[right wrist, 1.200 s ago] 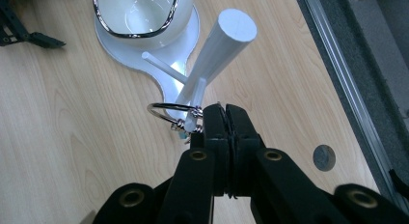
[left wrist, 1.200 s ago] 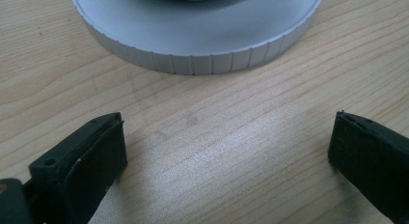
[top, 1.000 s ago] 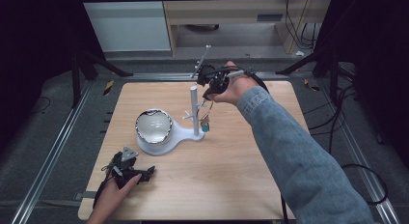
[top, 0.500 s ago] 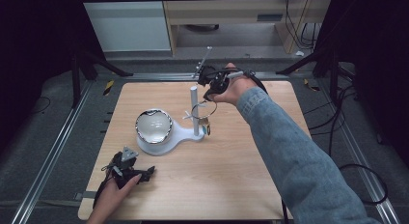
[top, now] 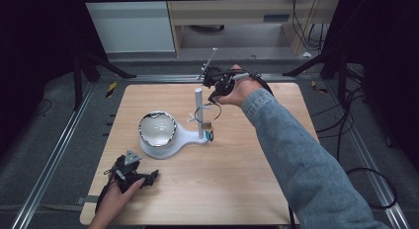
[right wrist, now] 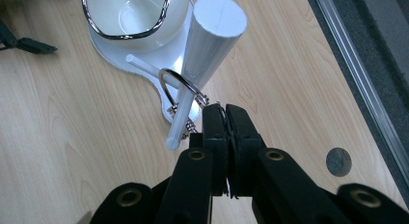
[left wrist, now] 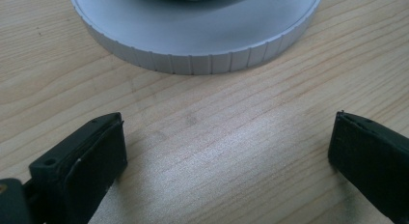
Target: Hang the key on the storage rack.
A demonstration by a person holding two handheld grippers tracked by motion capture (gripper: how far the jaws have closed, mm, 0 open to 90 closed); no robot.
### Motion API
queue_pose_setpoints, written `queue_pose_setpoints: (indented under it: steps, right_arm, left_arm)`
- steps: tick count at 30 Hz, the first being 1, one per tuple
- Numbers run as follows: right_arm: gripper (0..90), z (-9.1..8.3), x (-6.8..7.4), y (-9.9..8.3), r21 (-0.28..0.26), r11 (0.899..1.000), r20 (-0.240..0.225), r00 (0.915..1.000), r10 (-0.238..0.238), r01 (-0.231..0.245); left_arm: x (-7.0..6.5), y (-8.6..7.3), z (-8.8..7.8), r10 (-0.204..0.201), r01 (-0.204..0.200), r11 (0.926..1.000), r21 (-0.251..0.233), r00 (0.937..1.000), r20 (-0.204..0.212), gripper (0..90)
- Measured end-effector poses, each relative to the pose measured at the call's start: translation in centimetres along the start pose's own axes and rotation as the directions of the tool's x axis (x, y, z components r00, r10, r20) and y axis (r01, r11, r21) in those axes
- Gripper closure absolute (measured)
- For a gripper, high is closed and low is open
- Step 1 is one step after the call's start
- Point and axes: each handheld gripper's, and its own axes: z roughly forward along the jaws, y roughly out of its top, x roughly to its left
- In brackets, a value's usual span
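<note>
Hanging from the white stand's [top: 199,113] side peg near the table's [top: 237,189] far edge, the key ring [right wrist: 179,86] is gripped by the clenched right gripper [right wrist: 224,119], barely shifted, suggesting placement remains unfinished, while the left gripper [top: 129,171] is held released.

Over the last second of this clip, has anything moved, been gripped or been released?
Nothing visibly changed. The right gripper stays shut on the key ring hanging over the white stand peg; the left gripper stays open, resting on the table near the bowl.
</note>
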Motion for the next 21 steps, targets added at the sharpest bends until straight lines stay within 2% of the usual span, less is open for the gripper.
queue_pose_setpoints:
  steps: [7,16,21]
  right_arm:
    - [85.7,0.03,-0.07,-0.03,0.006,1.0,0.003,1.0,0.007,-0.007]
    - [73.7,-0.39,-0.33,-0.23,-0.011,1.0,0.029,0.9993,0.022,-0.021]
    - [62.7,-0.7,-0.45,-0.26,-0.03,0.999,0.05,0.9983,0.03,-0.028]
  left_arm:
    - [0.0,0.0,0.0,0.0,0.0,1.0,0.0,1.0,0.0,0.0]
    - [0.0,0.0,0.0,0.0,0.0,1.0,0.0,1.0,-0.001,0.0]
    - [0.0,0.0,0.0,0.0,0.0,1.0,0.0,1.0,0.0,0.0]
